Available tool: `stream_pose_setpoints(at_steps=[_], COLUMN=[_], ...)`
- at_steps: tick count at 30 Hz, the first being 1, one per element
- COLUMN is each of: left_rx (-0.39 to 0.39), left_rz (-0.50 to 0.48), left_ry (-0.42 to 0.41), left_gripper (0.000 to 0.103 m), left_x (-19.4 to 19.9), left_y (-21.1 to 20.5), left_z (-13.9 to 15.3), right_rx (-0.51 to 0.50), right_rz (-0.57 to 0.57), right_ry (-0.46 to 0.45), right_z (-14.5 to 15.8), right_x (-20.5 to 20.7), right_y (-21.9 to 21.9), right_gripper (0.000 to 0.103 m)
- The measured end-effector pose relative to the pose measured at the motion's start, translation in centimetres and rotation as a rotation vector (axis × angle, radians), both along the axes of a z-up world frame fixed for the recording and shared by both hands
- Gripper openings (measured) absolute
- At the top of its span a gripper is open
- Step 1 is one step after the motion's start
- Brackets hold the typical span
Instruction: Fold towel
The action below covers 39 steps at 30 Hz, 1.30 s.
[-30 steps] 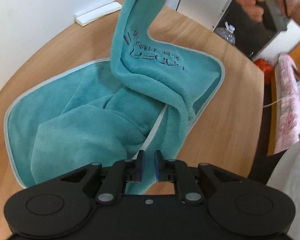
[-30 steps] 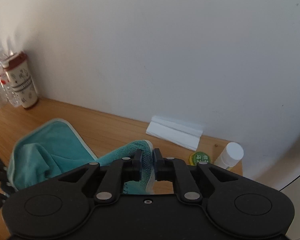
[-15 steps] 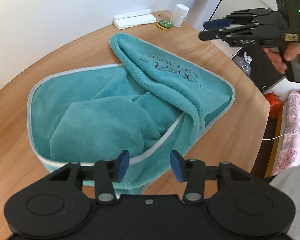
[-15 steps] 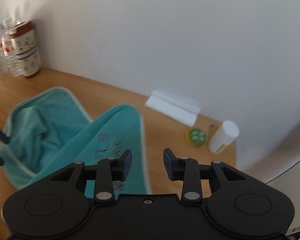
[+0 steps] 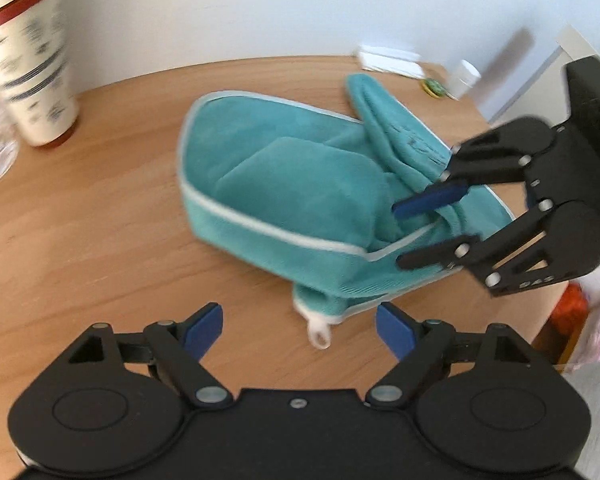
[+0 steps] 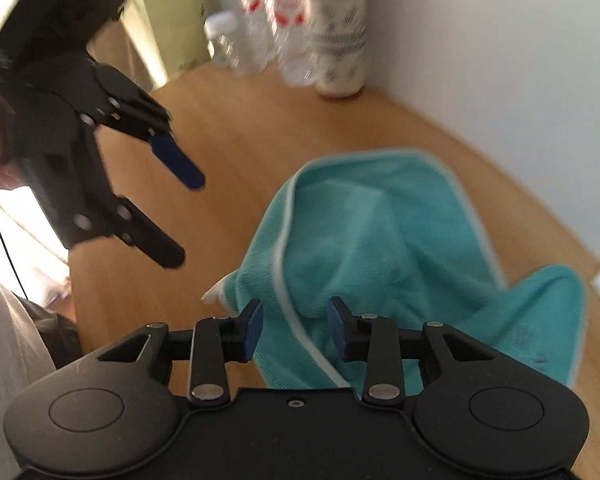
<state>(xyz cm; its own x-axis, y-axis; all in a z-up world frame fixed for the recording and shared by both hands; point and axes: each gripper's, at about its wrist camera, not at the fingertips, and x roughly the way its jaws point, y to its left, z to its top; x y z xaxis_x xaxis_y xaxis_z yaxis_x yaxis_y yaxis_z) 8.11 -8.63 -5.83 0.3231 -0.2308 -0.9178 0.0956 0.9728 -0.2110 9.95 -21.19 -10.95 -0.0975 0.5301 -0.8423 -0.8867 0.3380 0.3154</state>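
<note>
1. Teal terry towel (image 5: pixel 300 200) lies rumpled in the middle of the wooden table (image 5: pixel 100 220), its loop corner toward the near edge.
2. The left gripper (image 5: pixel 300 322) is spread wide and holds nothing.
3. The right gripper (image 6: pixel 296 324) is also apart, over the towel's white hem.
4. I judge no clean fold is made yet; flattening and folding remain.

Bare table (image 5: pixel 100 240) lies open ahead-left of the left gripper (image 5: pixel 300 326). The cup (image 5: pixel 32 72) and bottles (image 6: pixel 260 20) crowd the far-left edge. The right gripper (image 5: pixel 432 232) hangs over the towel (image 5: pixel 284 200), blocking the right.
</note>
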Motion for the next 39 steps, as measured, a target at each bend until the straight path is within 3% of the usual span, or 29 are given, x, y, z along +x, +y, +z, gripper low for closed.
stream_pose_setpoints(at_steps=[5,6,7,11,14,19,24,25,28,32,35,36,39], left_rx=[-0.024,-0.018,-0.011,0.003,0.030,0.030,0.001,-0.008,-0.005,0.029,0.042,0.049,0.061], left_rz=[0.078,0.082,0.084,0.098,0.090,0.067,0.050,0.047,0.035,0.032,0.056,0.062,0.092], left_ry=[0.000,0.004,0.010,0.026,0.017,-0.046,-0.173,-0.205,-0.228,-0.169,-0.117,-0.109,-0.067], left_gripper=[0.091,0.092,0.092,0.092,0.092,0.092,0.092,0.099,0.102,0.102,0.102,0.102,0.102], left_x=[-1.7,-2.0,-2.1,-2.5,-2.6,-2.8,-2.8,-2.7,-2.0,-0.8,-0.4,-0.2,0.3], left_y=[1.7,1.9,2.0,2.1,1.7,1.2,0.5,0.3,0.0,-0.4,-0.1,0.0,0.5], left_z=[0.1,0.0,-0.1,-0.4,-0.3,1.3,4.6,5.2,5.2,3.6,1.9,1.6,0.4], right_rx=[-0.062,-0.058,-0.054,-0.026,0.028,0.206,0.377,0.394,0.319,0.220,0.093,0.043,-0.057], right_rz=[0.037,0.034,0.033,0.026,-0.012,-0.113,-0.150,-0.148,-0.123,-0.146,-0.219,-0.297,-0.447], right_ry=[0.103,0.140,0.173,0.206,0.228,0.288,0.329,0.316,0.202,0.153,0.035,-0.010,-0.094], right_z=[-2.3,-2.5,-2.5,-1.7,-0.7,3.7,7.5,8.2,8.7,7.2,5.7,5.1,3.8], right_x=[1.0,1.3,1.6,2.1,3.0,4.8,6.4,6.5,6.2,6.3,6.7,7.6,10.3], right_y=[1.1,1.1,1.1,0.6,0.4,-1.1,-0.8,-0.5,0.6,-0.5,-3.2,-4.9,-8.1], right_gripper=[0.038,0.032,0.010,0.009,0.008,0.008,0.002,0.002,0.003,0.006,0.008,0.009,0.030])
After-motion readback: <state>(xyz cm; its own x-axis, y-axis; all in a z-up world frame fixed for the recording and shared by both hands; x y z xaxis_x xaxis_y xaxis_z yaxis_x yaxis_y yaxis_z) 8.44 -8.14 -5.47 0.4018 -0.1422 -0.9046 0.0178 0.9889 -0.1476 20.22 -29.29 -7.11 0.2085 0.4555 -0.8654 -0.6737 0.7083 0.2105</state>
